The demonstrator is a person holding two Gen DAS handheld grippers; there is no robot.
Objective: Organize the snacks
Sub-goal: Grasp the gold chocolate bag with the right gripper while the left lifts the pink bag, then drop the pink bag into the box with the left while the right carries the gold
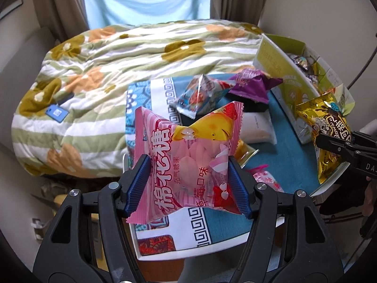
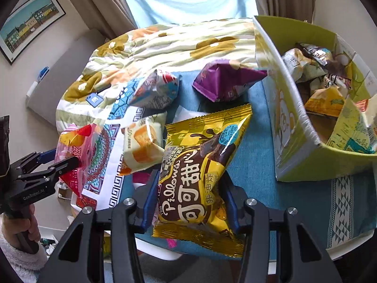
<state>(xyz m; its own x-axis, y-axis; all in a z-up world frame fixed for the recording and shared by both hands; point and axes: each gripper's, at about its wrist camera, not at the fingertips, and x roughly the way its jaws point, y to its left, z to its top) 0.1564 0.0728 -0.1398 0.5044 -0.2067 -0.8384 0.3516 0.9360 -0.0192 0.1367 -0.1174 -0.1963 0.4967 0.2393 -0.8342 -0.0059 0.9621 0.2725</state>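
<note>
Pinching crinkly foil packets: left gripper (image 1: pixel 189 184) a glossy pink pouch (image 1: pixel 188 158), right gripper (image 2: pixel 188 202) a puffy gold one (image 2: pixel 200 174).

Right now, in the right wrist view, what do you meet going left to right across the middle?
Left gripper holding the pink bag → cream bag → gold bag in the right gripper → green box.

A home bedroom: quilted bed (image 1: pixel 99 75), curtains (image 2: pixel 106 2), framed picture (image 2: pixel 28 23).
</note>
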